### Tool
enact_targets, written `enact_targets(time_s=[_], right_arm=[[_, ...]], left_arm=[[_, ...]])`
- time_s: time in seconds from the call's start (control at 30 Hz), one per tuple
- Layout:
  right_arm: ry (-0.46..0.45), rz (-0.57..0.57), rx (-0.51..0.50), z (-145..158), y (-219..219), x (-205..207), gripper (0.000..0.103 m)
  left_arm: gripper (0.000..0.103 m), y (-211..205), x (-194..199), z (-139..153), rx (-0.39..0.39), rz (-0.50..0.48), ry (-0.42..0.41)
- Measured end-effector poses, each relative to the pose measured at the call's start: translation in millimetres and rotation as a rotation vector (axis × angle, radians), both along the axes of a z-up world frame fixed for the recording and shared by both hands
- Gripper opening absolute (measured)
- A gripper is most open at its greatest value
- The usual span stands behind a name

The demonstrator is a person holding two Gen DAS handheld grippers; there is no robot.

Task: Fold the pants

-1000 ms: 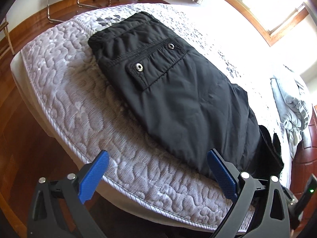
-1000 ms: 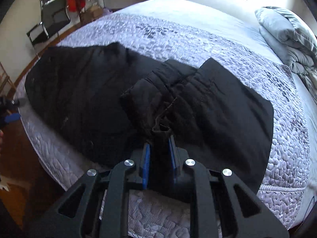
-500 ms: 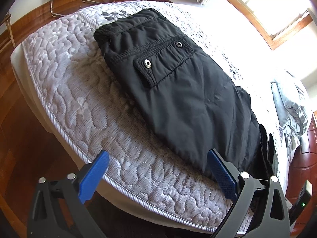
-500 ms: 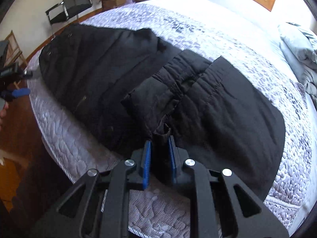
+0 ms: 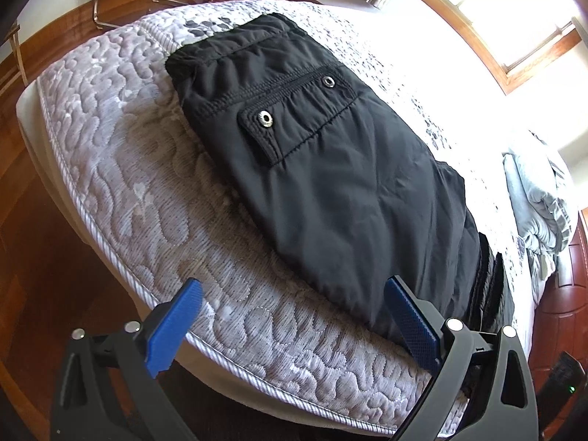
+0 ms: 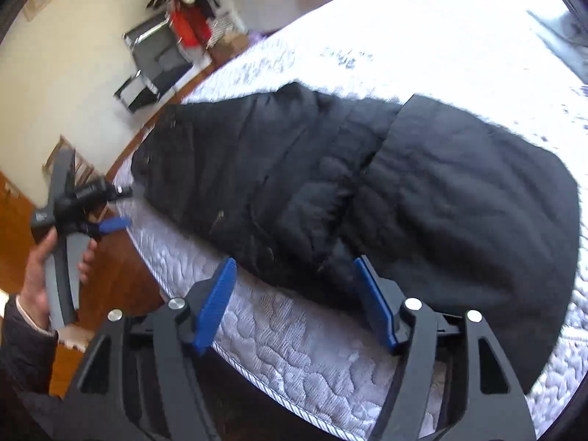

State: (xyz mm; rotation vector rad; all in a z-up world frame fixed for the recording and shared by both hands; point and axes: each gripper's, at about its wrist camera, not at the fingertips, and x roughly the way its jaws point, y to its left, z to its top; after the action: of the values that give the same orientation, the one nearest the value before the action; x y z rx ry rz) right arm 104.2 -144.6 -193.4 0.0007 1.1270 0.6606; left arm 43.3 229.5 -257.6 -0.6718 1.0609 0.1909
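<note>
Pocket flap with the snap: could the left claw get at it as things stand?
Probably yes. The flap lies exposed on top of the pants, and the open left claw hangs at the mattress edge with nothing between.

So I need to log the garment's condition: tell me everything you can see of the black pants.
The black pants lie on the quilted mattress near its edge, made of thin, slightly shiny woven fabric. A flap pocket with two metal snaps faces up below the gathered waistband. The leg end is folded back over itself, bunched and wrinkled. Neither gripper grips them; the right gripper is opening beside the bunched fold.
</note>
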Motion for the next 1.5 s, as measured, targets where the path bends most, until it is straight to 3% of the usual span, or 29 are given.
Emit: enact_targets(time_s=[0.13,0.27,0.33,0.37,0.5,0.7,0.83,1.17,1.3,1.4,1.5], right_arm=[[-0.053,-0.042,-0.086,7,5,-4,0.067],[-0.033,-0.048,-0.142,-7,15,0,0.065],[-0.024,-0.046,-0.177,-16,18,2,0.048],[-0.018,-0.055,-0.187,-20,17,4,0.044],[0.028,-0.073,-0.157,-29,5,8,0.014],[-0.005,0.006,-0.118,-16,13,2,0.009],[-0.038,0.074,-0.105,-4,27,-6,0.008],[0.036,0.065,-0.122,-36,29,-3,0.009],[0.059,0.066,-0.091,-33,26,-2,0.019],[0.060,0.061,-0.054,-23,20,-1,0.041],[0.043,0.033,0.004,-5,8,1,0.054]], left_arm=[[0.099,1,1,-3,-0.009,0.010,0.001],[0.099,2,-1,-4,-0.013,0.009,0.000],[0.099,3,-2,-5,-0.012,0.011,0.001],[0.099,3,-2,-5,-0.011,0.014,0.003],[0.099,6,-4,-7,-0.015,0.021,0.008],[0.099,5,-5,-12,-0.027,0.026,0.020],[0.099,3,-3,-11,-0.024,0.019,0.019],[0.099,-3,0,-11,-0.021,0.014,0.022],[0.099,4,3,-10,-0.025,0.032,0.017],[0.099,8,7,-7,-0.022,0.039,0.009],[0.099,18,9,-4,-0.021,0.056,0.004]])
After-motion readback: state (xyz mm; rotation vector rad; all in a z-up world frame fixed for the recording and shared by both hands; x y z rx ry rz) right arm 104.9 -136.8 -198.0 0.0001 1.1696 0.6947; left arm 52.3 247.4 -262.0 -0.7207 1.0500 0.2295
